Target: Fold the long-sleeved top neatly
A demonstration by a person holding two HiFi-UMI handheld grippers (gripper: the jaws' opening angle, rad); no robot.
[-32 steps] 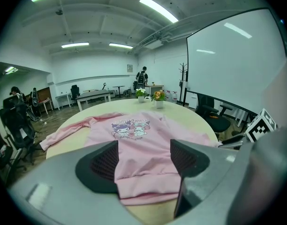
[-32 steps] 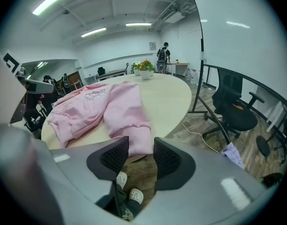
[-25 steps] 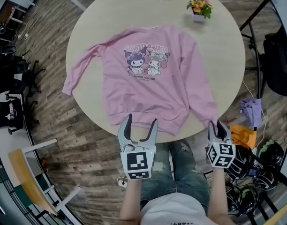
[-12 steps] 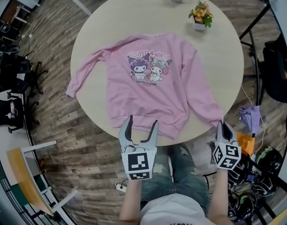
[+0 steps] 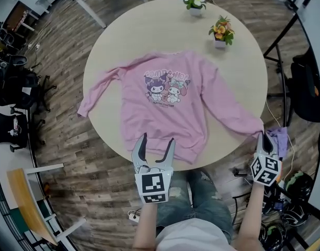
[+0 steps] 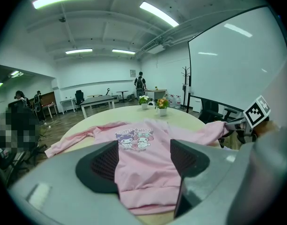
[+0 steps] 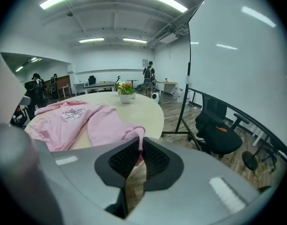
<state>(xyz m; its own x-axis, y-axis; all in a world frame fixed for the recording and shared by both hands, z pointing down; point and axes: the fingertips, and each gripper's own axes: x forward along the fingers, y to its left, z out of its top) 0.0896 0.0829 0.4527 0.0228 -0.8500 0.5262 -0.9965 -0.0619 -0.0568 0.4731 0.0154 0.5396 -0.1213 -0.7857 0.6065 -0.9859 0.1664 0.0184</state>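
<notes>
nearest the person, the left gripper (image 5: 157, 140) is held with its jaws spread wide and nothing between them, just off the table edge in front of the hem (image 5: 168, 149) of the long-sleeved top (image 5: 168, 101). its pose is seen to be much as it was a second ago. the change is found at the right gripper (image 5: 263, 140): its jaws are pressed together on the cuff (image 7: 134, 134) of the right-side sleeve (image 5: 228, 109), and it has been carried outward, past the rim of the round table (image 5: 243, 61), where a second ago it was held close beside the hem. by this the sleeve, earlier laid close along the body, has been drawn out at a slant and pulled nearly straight, with the cuff taken beyond the edge. the body of the top is left flat, print upward, in the middle of the table, and the other sleeve (image 5: 100, 90) is stretched to the left rim. it is judged that spreading is in hand and that no fold has yet been made. farthest off, a flowering pot plant (image 5: 223, 30) and a second small plant (image 5: 195, 1) are stood clear of the cloth.
</notes>
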